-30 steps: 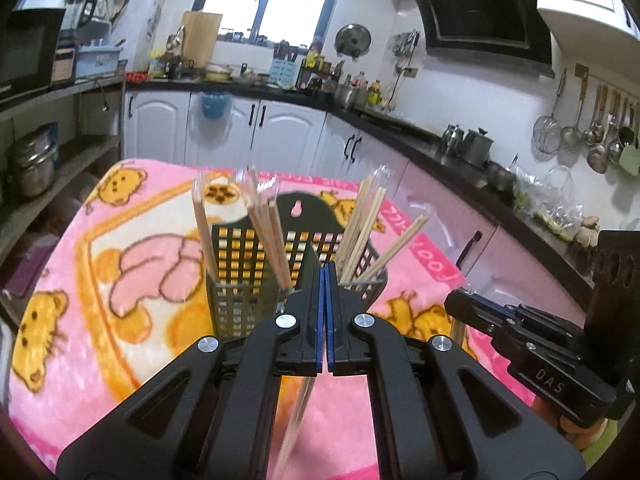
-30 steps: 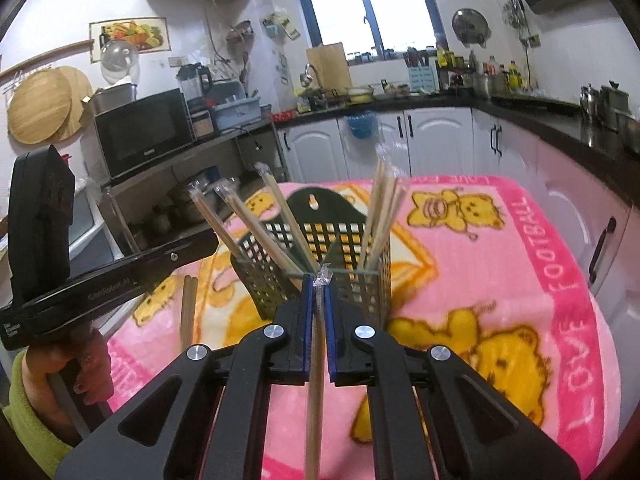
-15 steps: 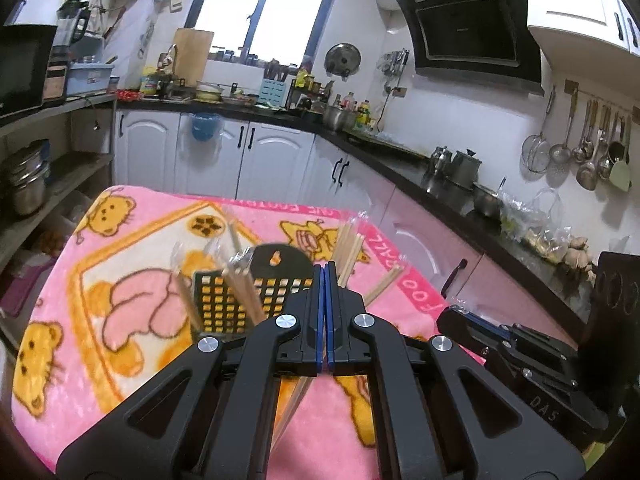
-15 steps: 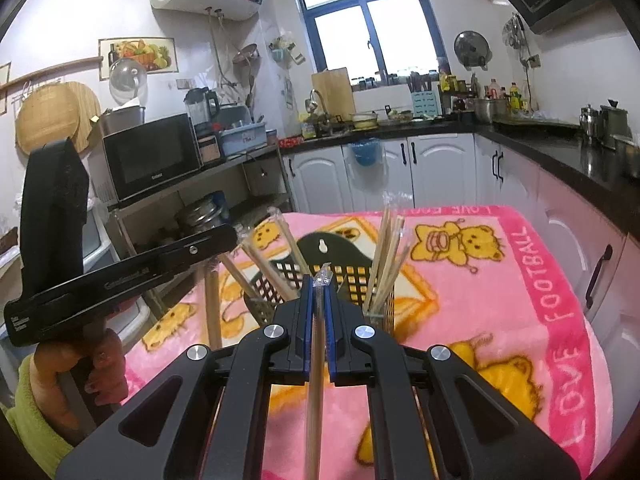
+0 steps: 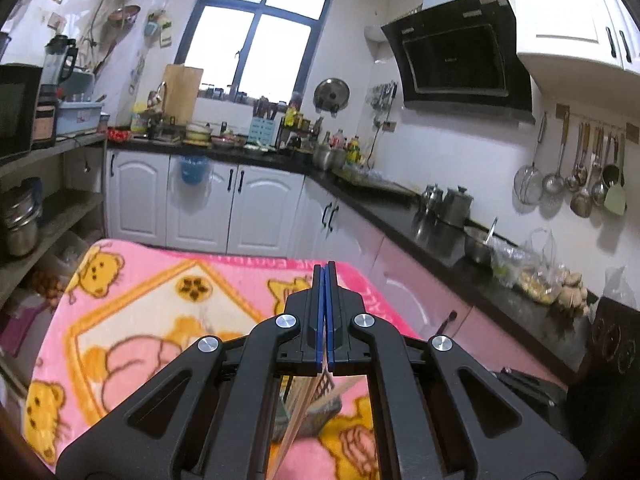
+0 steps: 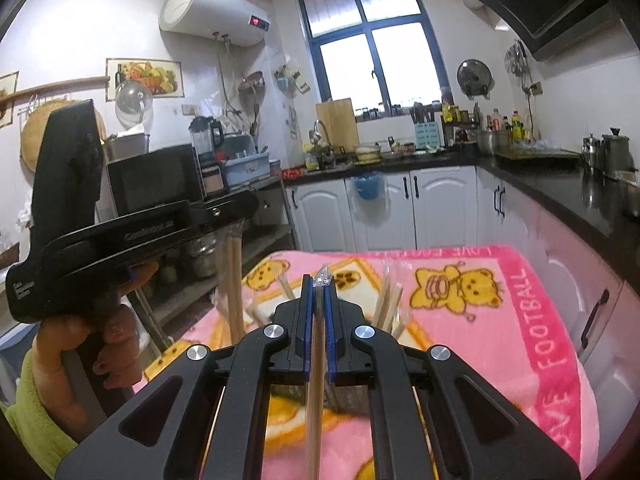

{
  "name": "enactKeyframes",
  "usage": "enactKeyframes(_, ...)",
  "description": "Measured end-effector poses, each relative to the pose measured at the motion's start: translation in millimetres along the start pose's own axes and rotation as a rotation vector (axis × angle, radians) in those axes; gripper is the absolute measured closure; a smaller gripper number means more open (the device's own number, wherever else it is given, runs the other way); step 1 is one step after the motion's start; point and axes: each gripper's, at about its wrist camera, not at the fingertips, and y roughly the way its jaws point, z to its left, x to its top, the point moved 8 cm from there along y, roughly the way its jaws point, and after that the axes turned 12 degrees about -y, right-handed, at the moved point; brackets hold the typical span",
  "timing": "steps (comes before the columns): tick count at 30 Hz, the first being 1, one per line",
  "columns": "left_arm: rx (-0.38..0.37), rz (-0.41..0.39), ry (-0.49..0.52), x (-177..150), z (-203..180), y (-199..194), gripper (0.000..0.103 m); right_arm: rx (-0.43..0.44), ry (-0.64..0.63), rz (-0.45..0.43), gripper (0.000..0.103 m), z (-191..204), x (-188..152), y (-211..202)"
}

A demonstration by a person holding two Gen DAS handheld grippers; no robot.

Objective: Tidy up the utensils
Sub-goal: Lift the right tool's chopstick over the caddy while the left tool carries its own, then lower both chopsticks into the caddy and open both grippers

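Right gripper (image 6: 319,280) clamped on a pale wooden chopstick pair in clear plastic sleeve (image 6: 316,384) at lower centre, left gripper (image 5: 324,270) pinching a second sleeved wooden chopstick pair (image 5: 298,420) hanging below it, black mesh utensil basket (image 5: 324,392) on pink bear-print blanket (image 5: 132,320), now lower in frame than a second ago, mostly hidden behind the fingers.

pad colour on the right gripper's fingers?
Blue pads on black fingers, clamped on wrapped chopsticks. Clearest in the right wrist view.

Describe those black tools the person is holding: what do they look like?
Each gripper, left and right, is matte black plastic with blue-edged finger pads, silver screws and triangular cut-outs. The left gripper's side carries small pale lettering. A yellow-green sleeve covers the wrist.
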Motion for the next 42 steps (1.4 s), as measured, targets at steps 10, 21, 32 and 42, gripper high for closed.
enactKeyframes(10,-0.015,-0.074,-0.023,45,-11,19,0.103,-0.035,-0.015,-0.078,0.097,-15,40,8)
enactKeyframes(21,-0.033,-0.127,-0.016,62,-19,49,0.103,-0.028,0.031,-0.178,0.097,-40,63,21)
enactKeyframes(32,-0.052,-0.122,-0.032,49,-2,71,0.103,-0.108,0.071,-0.236,0.097,-74,68,42)
enactKeyframes(42,-0.027,-0.095,-0.026,31,11,86,0.103,-0.127,0.086,-0.209,0.097,-81,46,73)
